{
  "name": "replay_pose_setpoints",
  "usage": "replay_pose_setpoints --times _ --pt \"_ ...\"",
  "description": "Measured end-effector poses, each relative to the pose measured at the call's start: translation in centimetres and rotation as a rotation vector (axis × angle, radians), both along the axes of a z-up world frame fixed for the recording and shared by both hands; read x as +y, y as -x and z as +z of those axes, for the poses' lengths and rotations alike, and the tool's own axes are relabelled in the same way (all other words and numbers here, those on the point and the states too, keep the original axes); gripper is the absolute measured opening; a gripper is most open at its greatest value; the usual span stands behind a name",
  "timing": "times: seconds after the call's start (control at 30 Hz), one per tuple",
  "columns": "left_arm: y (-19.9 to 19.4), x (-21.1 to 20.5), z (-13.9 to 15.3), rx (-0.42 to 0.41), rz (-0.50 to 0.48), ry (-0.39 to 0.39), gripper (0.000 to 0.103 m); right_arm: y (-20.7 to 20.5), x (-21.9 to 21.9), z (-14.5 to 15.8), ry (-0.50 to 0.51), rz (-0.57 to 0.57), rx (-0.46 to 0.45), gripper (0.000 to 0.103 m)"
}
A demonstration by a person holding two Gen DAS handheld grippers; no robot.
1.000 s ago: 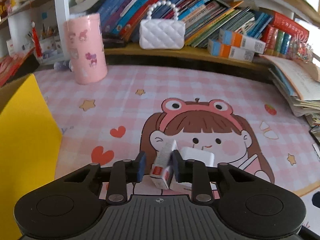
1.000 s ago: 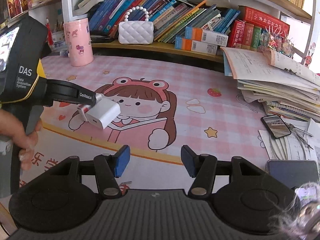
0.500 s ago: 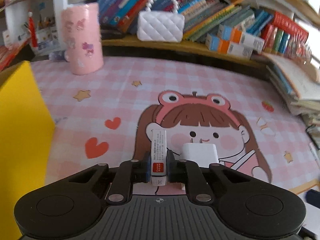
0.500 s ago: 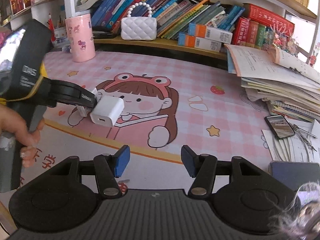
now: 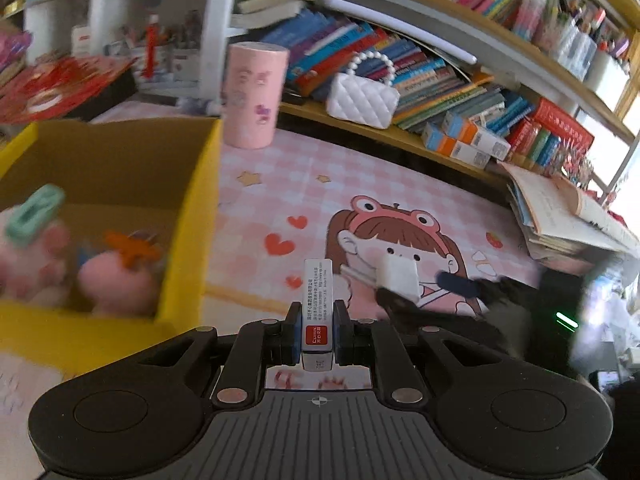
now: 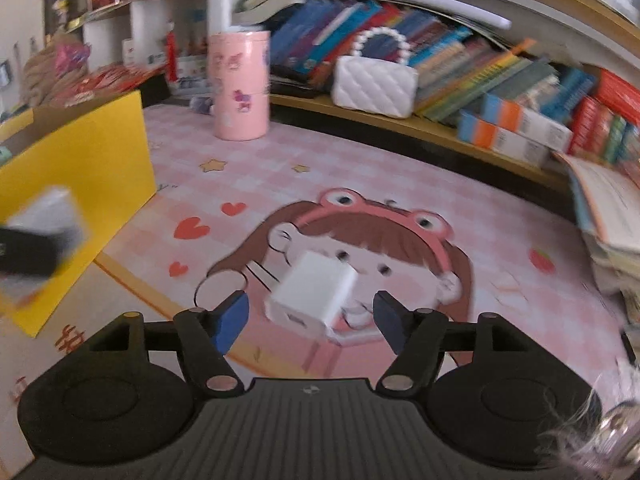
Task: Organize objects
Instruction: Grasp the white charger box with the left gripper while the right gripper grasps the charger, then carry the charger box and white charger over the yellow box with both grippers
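The left gripper (image 5: 317, 334) clamps its fingers on a small white box (image 5: 317, 309) with a red "Comix" label, beside the yellow box (image 5: 192, 216) holding pink plush toys (image 5: 114, 280). The right gripper (image 6: 310, 316) has just been opening its fingers, which stand apart around the white charger (image 6: 314, 292) on the surface without pressing it.

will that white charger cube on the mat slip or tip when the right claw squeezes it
The white plastic charger cube looks rigid, so it should not deform. Its smooth faces may slip slightly. It sits skewed between the open right claw, so it may twist as the pads close.
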State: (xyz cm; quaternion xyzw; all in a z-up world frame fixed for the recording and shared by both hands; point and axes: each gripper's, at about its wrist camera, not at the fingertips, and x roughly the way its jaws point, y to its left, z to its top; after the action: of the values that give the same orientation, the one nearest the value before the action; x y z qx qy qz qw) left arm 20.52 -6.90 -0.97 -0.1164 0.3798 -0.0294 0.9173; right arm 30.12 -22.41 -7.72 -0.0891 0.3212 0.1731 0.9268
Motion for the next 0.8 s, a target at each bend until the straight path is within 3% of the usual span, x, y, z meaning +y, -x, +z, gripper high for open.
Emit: replay_pose_setpoints --times 0.13,0.33,0.43,0.8 --pt "2.0 0.8 0.8 -0.018 0.006 0.012 0.013 -2.4 1.4 -1.2 0.023 -0.041 0.045 0.062" --pt "4.0 1.7 1.6 -0.064 0.006 0.009 0.013 -3.9 1.1 -2.0 -0.051 -0.144 0.087 0.041" --pt "4.7 2.4 1.6 -0.067 0.021 0.022 0.013 -3.8 1.2 -1.8 -0.051 -0.138 0.098 0.041" --pt "7.3 5.2 1.9 -0.112 0.006 0.054 0.013 4.4 2.0 2.9 -0.106 -0.148 0.096 0.041"
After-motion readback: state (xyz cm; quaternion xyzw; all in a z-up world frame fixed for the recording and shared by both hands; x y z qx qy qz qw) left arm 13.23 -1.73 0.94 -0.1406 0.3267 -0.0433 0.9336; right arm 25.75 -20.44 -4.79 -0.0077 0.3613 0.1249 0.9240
